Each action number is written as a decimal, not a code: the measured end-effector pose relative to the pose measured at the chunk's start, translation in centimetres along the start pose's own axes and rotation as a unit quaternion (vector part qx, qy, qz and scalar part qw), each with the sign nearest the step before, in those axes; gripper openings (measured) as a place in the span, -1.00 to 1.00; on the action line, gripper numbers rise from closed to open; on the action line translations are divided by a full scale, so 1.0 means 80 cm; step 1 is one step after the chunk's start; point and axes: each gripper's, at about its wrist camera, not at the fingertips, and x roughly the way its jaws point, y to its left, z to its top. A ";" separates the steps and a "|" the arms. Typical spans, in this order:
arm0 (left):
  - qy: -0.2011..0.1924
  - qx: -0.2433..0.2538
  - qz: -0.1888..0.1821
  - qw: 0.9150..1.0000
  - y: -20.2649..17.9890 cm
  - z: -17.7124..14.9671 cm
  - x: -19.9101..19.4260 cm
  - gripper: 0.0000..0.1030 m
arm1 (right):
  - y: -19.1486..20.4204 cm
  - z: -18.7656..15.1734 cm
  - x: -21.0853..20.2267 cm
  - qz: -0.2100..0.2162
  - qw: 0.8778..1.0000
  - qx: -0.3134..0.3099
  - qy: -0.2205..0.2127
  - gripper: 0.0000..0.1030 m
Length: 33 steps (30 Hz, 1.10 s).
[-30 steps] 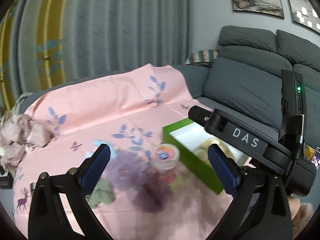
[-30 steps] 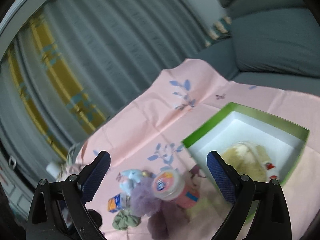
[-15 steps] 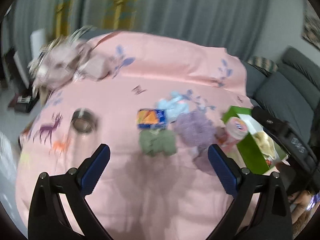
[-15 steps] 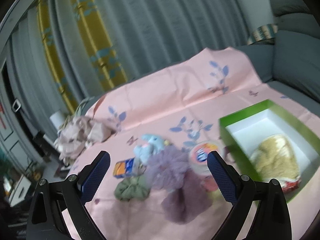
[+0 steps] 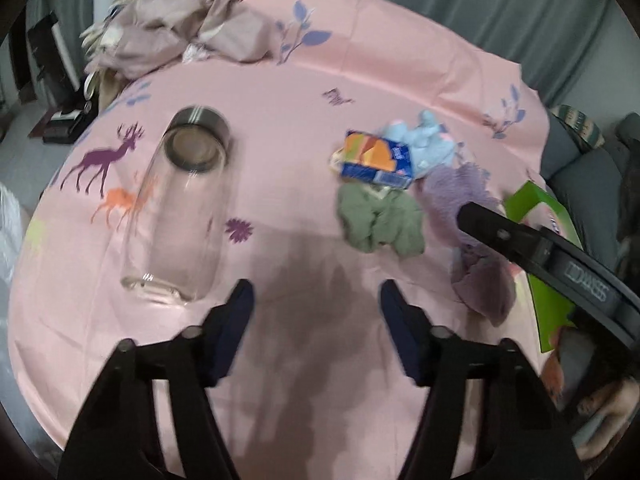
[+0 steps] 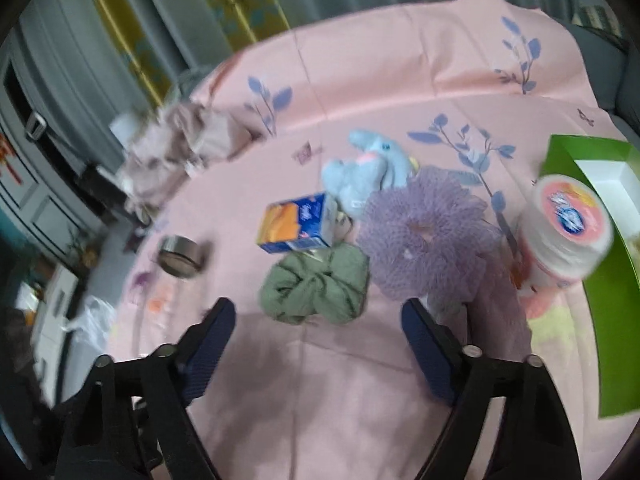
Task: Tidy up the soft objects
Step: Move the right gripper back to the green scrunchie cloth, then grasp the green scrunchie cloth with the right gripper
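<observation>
Both claws hang over the pink cloth [image 5: 304,92], closing with nothing between their pads.

Left claw [image 5: 316,300] has only bare cloth in its narrowing gap; a clear glass bottle [image 5: 180,216] lies at its ten o'clock. Right claw [image 6: 318,320], wider apart, has the green scrunchie [image 6: 316,284] just beyond its tips at twelve o'clock, a purple scrunchie [image 6: 424,232] at one o'clock touching it, a blue-and-orange carton [image 6: 296,224] and a blue plush toy [image 6: 368,168] farther out, and a green box [image 6: 608,280] at three o'clock.
</observation>
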 end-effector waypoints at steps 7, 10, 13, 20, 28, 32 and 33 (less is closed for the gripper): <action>0.013 -0.005 -0.007 1.000 0.005 0.001 0.003 -0.18 | 0.009 0.010 0.088 -0.049 0.996 -0.031 0.063 0.29; 0.015 -0.006 -0.006 1.000 0.008 0.002 0.003 -0.18 | 0.010 0.003 0.114 -0.064 0.994 -0.044 0.081 0.04; 0.023 -0.017 -0.011 1.000 0.013 0.004 0.005 -0.18 | 0.011 -0.002 0.115 -0.069 0.993 -0.062 0.077 -0.33; 0.027 -0.027 -0.013 0.999 0.019 0.006 0.006 -0.33 | 0.017 -0.015 0.087 -0.009 0.990 -0.067 0.120 -0.64; 0.044 -0.034 -0.028 0.998 0.021 0.001 0.010 -0.53 | 0.031 -0.034 0.036 0.045 0.984 -0.095 0.147 -0.64; 0.061 -0.039 -0.039 0.997 0.019 -0.003 0.019 -0.53 | 0.027 -0.041 0.033 0.046 0.979 -0.088 0.179 -0.47; 0.067 -0.042 -0.044 0.996 0.018 -0.004 0.021 -0.53 | 0.024 -0.043 0.032 0.040 0.979 -0.084 0.181 -0.18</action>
